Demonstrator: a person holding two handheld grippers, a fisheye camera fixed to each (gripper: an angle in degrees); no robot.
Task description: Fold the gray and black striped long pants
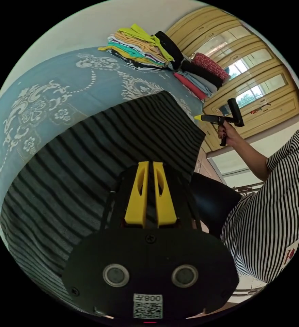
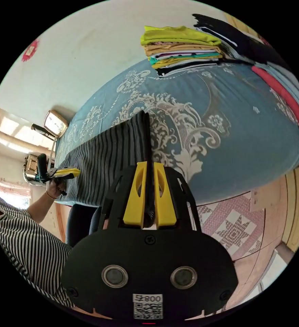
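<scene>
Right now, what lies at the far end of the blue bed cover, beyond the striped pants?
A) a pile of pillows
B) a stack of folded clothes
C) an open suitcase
B: a stack of folded clothes, yellow-green piece on top, sits on the blue bed cover beyond the striped pants.

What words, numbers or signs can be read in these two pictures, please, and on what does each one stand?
None can be quoted reliably.
Sticker on the left gripper: small characters and a square code, too distorted.
Matching sticker on the right gripper: likewise.
Red mark on the shirt patch: cut off.
Red wall ornament: blurred.
Pants: no text.
</scene>
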